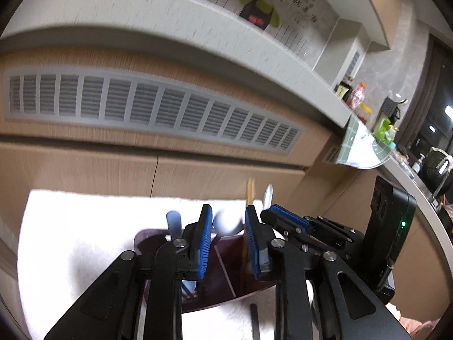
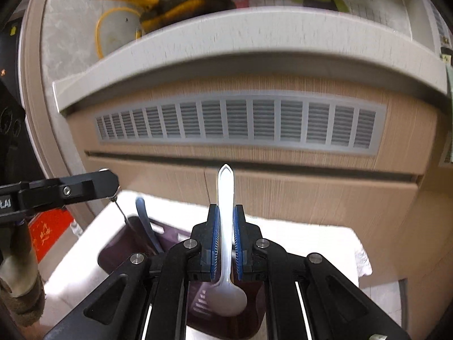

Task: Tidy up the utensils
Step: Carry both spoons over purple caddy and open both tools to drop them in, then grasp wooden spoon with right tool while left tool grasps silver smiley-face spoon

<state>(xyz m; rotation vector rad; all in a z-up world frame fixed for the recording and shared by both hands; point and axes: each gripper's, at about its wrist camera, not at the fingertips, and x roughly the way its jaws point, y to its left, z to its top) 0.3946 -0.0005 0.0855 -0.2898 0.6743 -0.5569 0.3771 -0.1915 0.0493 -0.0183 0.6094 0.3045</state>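
A dark purple utensil holder [image 1: 226, 272] with dividers stands on a white cloth [image 1: 85, 240]. My left gripper [image 1: 228, 226] is open above it, with the pale bowl of a light blue spoon [image 1: 226, 223] between its fingertips and the pads clear of it. Wooden chopsticks [image 1: 250, 191] and another blue spoon [image 1: 173, 221] stand in the holder. My right gripper [image 2: 226, 226] is open. An upright silver spoon [image 2: 225, 198] stands between its pads, with a thin gap on each side. Its bowl hangs low over the holder [image 2: 119, 249]. The right gripper [image 1: 286, 216] shows in the left wrist view, close on the right.
A wooden cabinet front with a long grey vent grille [image 2: 240, 121] rises just behind the cloth, under a pale counter edge [image 2: 254, 28]. A dark stick [image 1: 254, 320] lies on the cloth near the holder. A person's sleeve [image 2: 19, 297] is at the lower left.
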